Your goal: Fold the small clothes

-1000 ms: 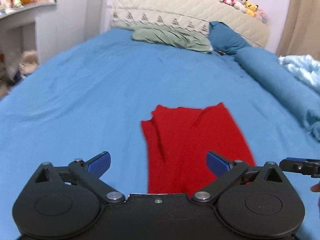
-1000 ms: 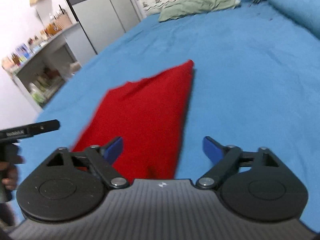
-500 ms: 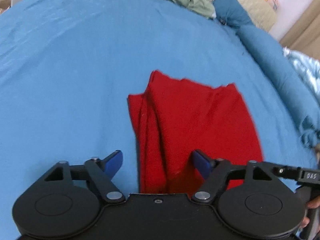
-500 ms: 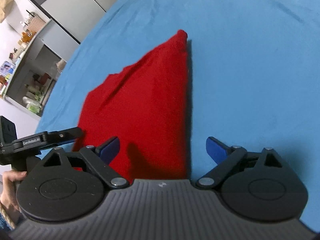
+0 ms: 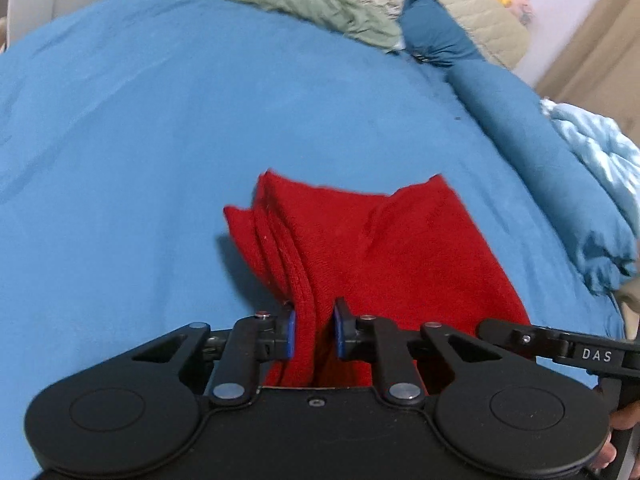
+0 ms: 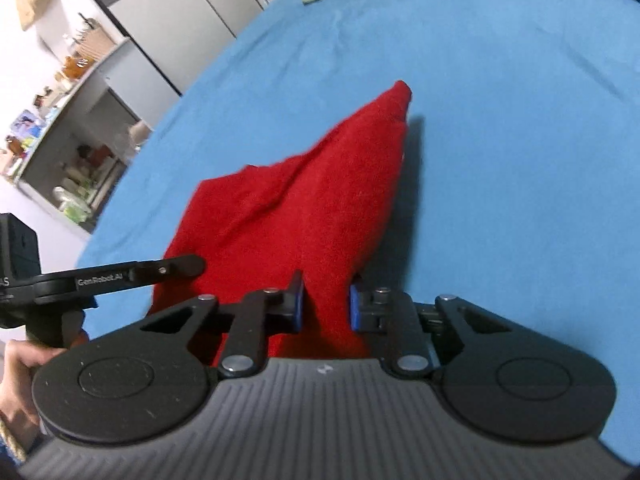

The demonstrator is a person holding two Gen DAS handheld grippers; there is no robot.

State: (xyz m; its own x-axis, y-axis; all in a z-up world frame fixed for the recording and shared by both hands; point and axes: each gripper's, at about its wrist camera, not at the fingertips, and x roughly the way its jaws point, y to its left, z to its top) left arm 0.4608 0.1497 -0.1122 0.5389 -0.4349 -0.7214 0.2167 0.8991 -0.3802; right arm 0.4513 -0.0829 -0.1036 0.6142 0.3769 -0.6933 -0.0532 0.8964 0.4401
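Note:
A red knitted cloth (image 5: 384, 248) lies folded on the blue bedsheet (image 5: 140, 152). My left gripper (image 5: 315, 334) is shut on the near left edge of the cloth, where several layers bunch into a ridge. My right gripper (image 6: 325, 307) is shut on the near right edge of the same red cloth (image 6: 304, 208), which rises off the bed toward me. Each gripper's finger shows at the edge of the other's view: the right one (image 5: 552, 346), the left one (image 6: 120, 276).
A green pillow (image 5: 316, 4), a quilted headboard cushion (image 5: 460, 8) and a rolled blue duvet (image 5: 560, 184) lie at the far and right sides of the bed. A shelf unit with bottles (image 6: 76, 144) and grey cupboards (image 6: 168, 20) stand to the left of the bed.
Both grippers went from wide open to shut on the near edge of the red cloth. The cloth's near edge has lifted and bunched between the jaws.

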